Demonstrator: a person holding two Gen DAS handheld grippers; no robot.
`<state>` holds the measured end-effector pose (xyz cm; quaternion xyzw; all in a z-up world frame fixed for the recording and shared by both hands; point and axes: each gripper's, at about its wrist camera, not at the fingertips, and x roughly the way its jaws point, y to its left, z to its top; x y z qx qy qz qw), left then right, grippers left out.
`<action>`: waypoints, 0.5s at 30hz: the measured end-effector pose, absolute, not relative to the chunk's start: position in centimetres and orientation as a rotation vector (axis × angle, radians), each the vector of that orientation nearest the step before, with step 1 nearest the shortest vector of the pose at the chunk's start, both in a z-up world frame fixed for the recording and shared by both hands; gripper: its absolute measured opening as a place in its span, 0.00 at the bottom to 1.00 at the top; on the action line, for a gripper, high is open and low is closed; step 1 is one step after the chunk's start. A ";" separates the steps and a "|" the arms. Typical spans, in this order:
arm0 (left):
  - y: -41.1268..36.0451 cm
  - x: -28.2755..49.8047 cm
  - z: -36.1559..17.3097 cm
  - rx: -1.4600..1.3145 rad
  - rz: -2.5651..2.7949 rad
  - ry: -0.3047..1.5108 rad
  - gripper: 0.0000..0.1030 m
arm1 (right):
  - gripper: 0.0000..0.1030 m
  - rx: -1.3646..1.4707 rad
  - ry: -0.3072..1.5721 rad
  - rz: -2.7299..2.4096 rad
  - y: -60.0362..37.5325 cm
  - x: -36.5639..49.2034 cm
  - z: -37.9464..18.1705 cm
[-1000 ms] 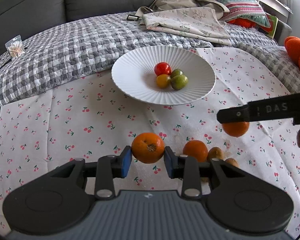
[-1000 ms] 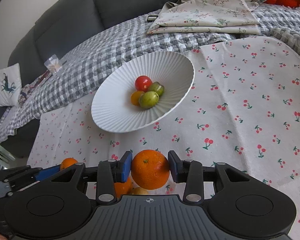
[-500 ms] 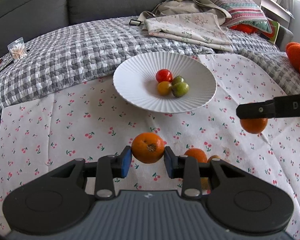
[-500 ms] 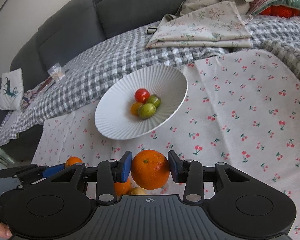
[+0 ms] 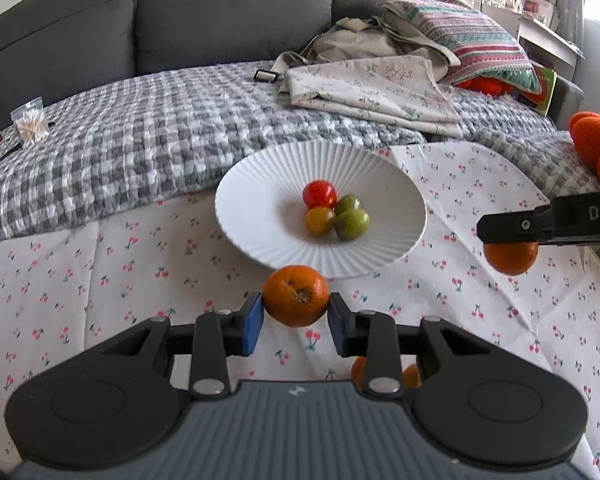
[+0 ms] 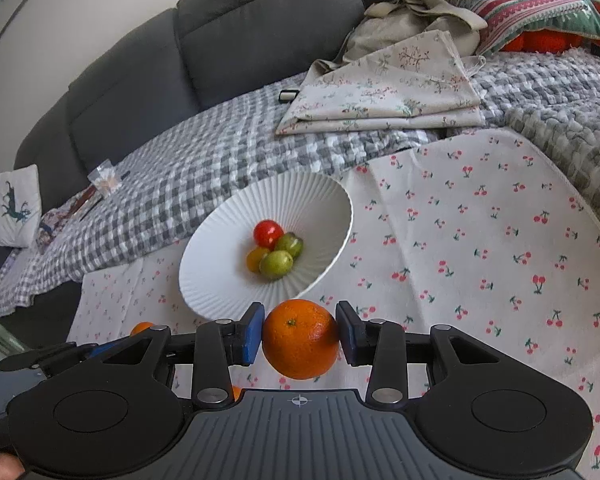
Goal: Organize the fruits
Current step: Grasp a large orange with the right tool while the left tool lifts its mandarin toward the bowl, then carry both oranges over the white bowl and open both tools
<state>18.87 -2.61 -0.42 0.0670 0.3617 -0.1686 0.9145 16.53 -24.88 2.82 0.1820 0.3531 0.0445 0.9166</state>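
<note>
My left gripper (image 5: 296,318) is shut on a small orange (image 5: 296,295), held above the cherry-print cloth just short of the white ribbed bowl (image 5: 260,176). The bowl holds a red tomato (image 5: 319,194), a yellow one (image 5: 319,220) and two green ones (image 5: 352,222). My right gripper (image 6: 300,334) is shut on a larger orange (image 6: 300,338), also near the bowl (image 6: 228,292). From the left wrist view that gripper shows as a black bar at the right edge with its orange (image 5: 510,258) under it. Loose oranges (image 5: 410,376) lie partly hidden behind my left gripper.
The cherry-print cloth (image 5: 100,280) lies on a grey checked blanket (image 5: 140,128) over a dark sofa. Folded floral fabric (image 5: 372,92), a bag and a striped pillow (image 5: 472,44) sit behind the bowl. Orange plush shapes (image 5: 596,144) are at the far right. A cotton-swab packet (image 5: 30,122) lies far left.
Both grippers have lifted with their oranges and come closer to the bowl. The loose oranges on the cloth have slipped mostly behind my left gripper.
</note>
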 end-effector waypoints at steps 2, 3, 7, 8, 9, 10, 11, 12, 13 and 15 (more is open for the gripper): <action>-2.9 19.2 -0.3 0.142 -0.346 0.734 0.32 | 0.37 0.372 0.722 0.090 -24.9 16.8 2.9; -3.1 19.4 -0.3 0.145 -0.346 0.729 0.32 | 0.37 0.370 0.720 0.090 -24.9 17.0 2.9; -3.6 20.5 -0.2 0.138 -0.347 0.710 0.32 | 0.37 0.360 0.705 0.088 -24.8 18.0 3.0; -3.8 20.8 -0.2 0.135 -0.347 0.707 0.32 | 0.37 0.356 0.699 0.089 -24.7 18.3 3.0; -4.0 21.1 -0.3 0.135 -0.345 0.703 0.32 | 0.37 0.352 0.694 0.091 -24.6 18.6 2.9; -4.2 21.3 -0.3 0.137 -0.343 0.699 0.32 | 0.37 0.349 0.692 0.093 -24.5 18.9 2.8; -4.4 21.6 -0.4 0.142 -0.342 0.696 0.32 | 0.37 0.345 0.692 0.095 -24.4 19.1 2.7; -4.6 21.8 -0.5 0.146 -0.338 0.693 0.32 | 0.37 0.342 0.693 0.097 -24.4 19.4 2.6; -4.7 22.1 -0.7 0.149 -0.333 0.691 0.32 | 0.37 0.338 0.692 0.097 -24.4 19.7 2.5; -5.0 22.5 -1.0 0.159 -0.326 0.686 0.32 | 0.37 0.336 0.689 0.093 -24.5 20.3 2.4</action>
